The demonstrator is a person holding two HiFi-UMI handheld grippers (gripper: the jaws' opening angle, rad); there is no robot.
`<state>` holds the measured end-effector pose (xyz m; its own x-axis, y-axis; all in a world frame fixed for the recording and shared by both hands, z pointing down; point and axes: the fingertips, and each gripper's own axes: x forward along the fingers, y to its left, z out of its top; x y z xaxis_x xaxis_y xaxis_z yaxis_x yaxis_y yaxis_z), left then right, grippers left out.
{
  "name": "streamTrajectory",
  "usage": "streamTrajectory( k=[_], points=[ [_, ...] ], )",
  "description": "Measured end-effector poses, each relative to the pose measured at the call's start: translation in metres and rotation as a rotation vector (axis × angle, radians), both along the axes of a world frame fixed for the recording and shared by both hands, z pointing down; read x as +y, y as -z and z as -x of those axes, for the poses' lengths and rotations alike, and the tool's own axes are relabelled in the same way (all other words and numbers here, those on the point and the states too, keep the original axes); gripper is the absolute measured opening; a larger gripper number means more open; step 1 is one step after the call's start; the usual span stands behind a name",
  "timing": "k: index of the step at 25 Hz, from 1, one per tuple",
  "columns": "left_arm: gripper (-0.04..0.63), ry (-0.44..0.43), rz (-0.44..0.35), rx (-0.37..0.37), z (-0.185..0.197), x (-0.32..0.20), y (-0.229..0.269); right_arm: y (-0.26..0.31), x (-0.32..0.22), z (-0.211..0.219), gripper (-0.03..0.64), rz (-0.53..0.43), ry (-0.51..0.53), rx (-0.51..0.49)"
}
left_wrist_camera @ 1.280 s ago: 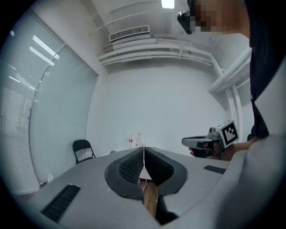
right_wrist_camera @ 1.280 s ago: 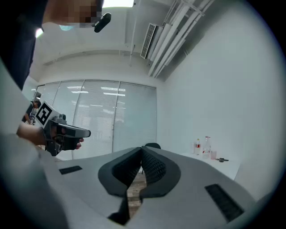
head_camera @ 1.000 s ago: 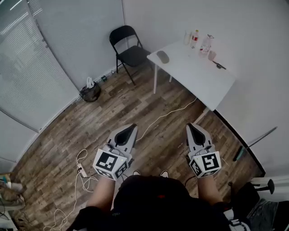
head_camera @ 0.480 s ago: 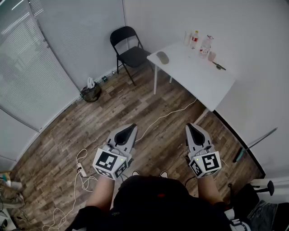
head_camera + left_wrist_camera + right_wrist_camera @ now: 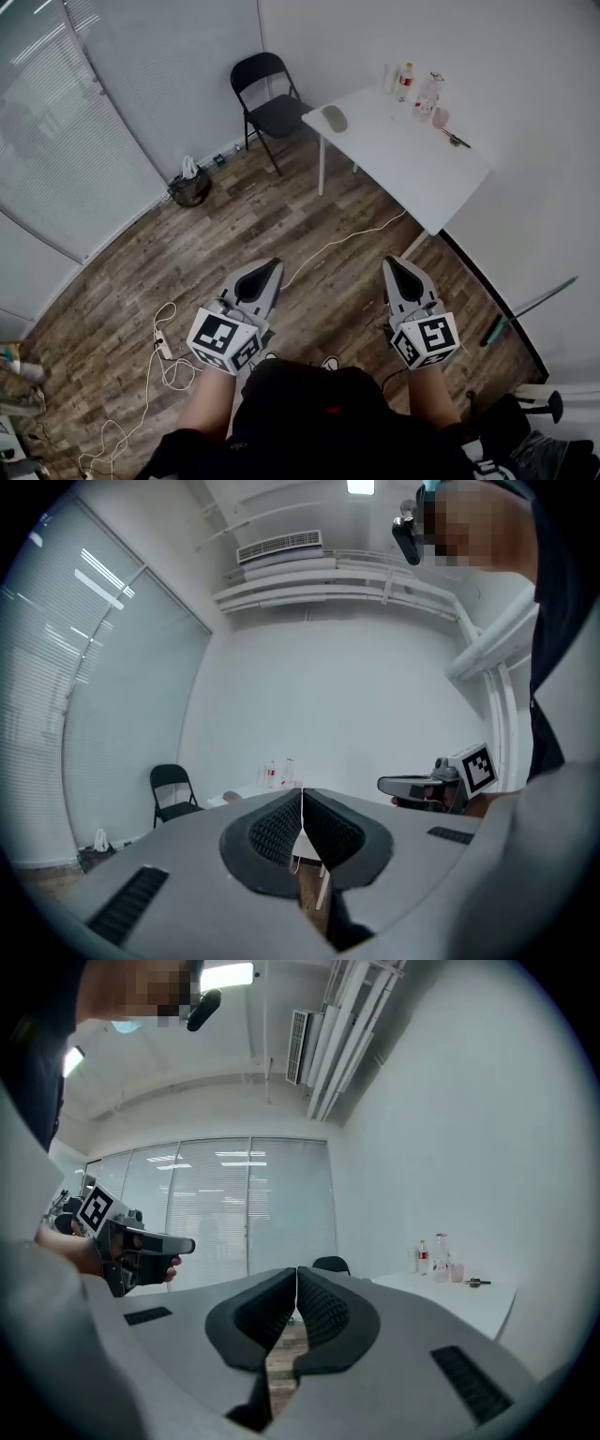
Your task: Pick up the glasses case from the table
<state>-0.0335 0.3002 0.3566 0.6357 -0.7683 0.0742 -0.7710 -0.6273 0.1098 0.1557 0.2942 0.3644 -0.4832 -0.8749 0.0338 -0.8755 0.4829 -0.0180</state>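
Grey and oval, the glasses case [image 5: 335,118] is lying on the white table [image 5: 412,164], at the table's end nearest the black folding chair [image 5: 267,98], and nothing is touching it. Along the table's edge by the wall, a few bottles [image 5: 405,81] are standing close together, with a small pinkish cup [image 5: 440,117] just beside them. A thin dark object [image 5: 457,140], too small to identify, is lying near the cup. The person is holding both grippers level above the wood-patterned floor [image 5: 234,234], well apart from the table and pointing roughly towards it. The left gripper [image 5: 269,272] is keeping its jaws pressed together on nothing, and in the left gripper view the ribbed pads are meeting along a thin seam, with the table and its bottles showing small beyond the tips. The right gripper [image 5: 392,266] is closed and empty in the same way, its two pads touching along their length in the right gripper view, where the table is stretching away to the right of the jaws. A white cable [image 5: 347,239] is trailing over the floor from beside the table's near corner towards the person. A dark bag [image 5: 190,187] is sitting on the floor well apart from the table, beyond the chair.
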Motion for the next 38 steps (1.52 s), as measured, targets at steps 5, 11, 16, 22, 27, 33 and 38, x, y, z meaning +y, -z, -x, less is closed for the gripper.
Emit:
streamTrajectory(
  k=[5,11,16,22,27,33,38],
  points=[
    [0.023,0.026,0.011,-0.017,-0.023,0.004,-0.007,-0.01,-0.005,-0.026,0.023,0.013,0.014,-0.017],
    [0.023,0.041,0.025,-0.029,-0.033,-0.005,-0.015,-0.028,-0.013,-0.036,0.023,0.042,0.028,-0.024],
    [0.023,0.024,0.01,-0.026,-0.041,-0.029,-0.014,-0.019,-0.023,-0.036,0.023,-0.007,0.074,-0.053],
    [0.023,-0.006,-0.006,-0.015,-0.044,-0.076,-0.012,-0.023,-0.06,-0.039,0.023,0.018,0.027,-0.008],
    [0.023,-0.025,-0.012,-0.008,-0.031,-0.134,-0.011,-0.021,-0.115,-0.03,0.023,0.019,0.002,0.01],
    [0.023,-0.039,-0.012,-0.044,0.007,-0.209,-0.02,-0.014,-0.192,0.01,0.023,-0.025,-0.024,0.153],
    [0.023,-0.09,-0.009,-0.046,0.039,-0.256,-0.024,-0.011,-0.243,0.053,0.023,-0.016,-0.011,0.126]
  ],
)
